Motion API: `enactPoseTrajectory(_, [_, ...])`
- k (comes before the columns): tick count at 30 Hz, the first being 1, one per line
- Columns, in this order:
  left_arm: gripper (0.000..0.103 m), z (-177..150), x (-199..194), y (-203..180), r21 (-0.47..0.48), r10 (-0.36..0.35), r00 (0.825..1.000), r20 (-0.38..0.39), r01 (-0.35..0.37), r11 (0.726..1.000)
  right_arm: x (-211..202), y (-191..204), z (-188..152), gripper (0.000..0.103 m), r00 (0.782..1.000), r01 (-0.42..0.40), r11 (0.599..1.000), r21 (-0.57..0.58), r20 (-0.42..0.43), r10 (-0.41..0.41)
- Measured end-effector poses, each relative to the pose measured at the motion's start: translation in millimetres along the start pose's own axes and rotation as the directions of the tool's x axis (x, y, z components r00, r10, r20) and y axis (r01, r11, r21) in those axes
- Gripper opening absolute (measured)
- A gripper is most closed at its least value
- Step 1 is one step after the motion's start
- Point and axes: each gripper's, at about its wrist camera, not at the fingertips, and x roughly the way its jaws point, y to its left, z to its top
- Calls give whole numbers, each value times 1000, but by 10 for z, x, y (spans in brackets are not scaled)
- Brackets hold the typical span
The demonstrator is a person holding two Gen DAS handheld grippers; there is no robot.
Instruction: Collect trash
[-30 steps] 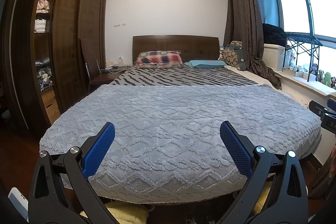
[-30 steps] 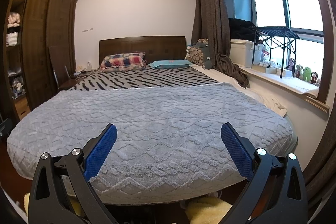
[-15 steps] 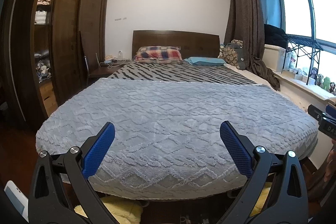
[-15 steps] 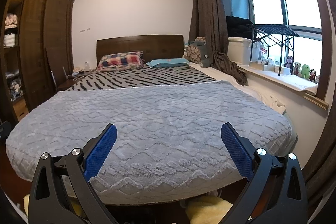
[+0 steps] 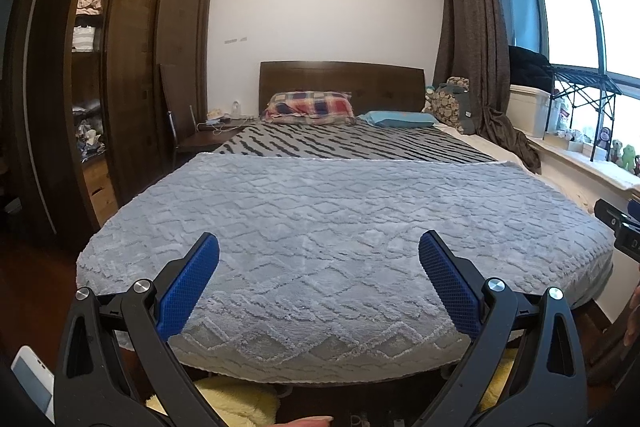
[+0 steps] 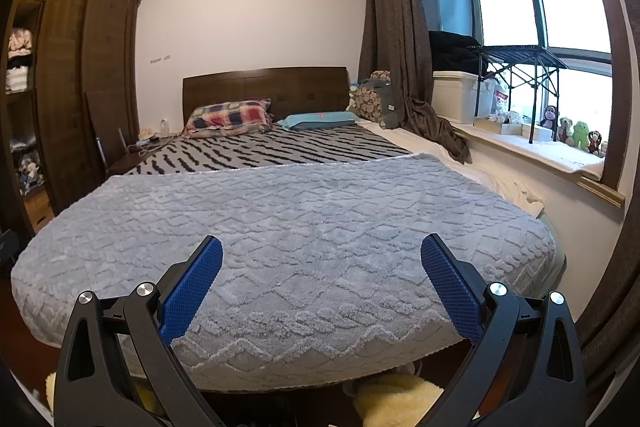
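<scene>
Blue-padded left gripper spread wide, nothing between its 2 fingers, held above foot of bed. Right gripper same: fingers apart, empty, also over bed foot. Grey textured blanket covers near half of bed; zebra-stripe sheet beyond it. Plaid pillow and teal pillow at wooden headboard. Wardrobe left, windowsill with toys right. Yellow fluffy item on floor under bed edge. Cannot tell where any trash is.
</scene>
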Motion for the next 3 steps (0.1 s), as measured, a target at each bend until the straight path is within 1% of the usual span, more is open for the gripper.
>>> enactPoseTrajectory(3, [95, -3, 13, -8, 2, 6, 1000, -3, -6, 1000, -1, -2, 0, 100, 1000, 0, 1000, 0, 0, 0])
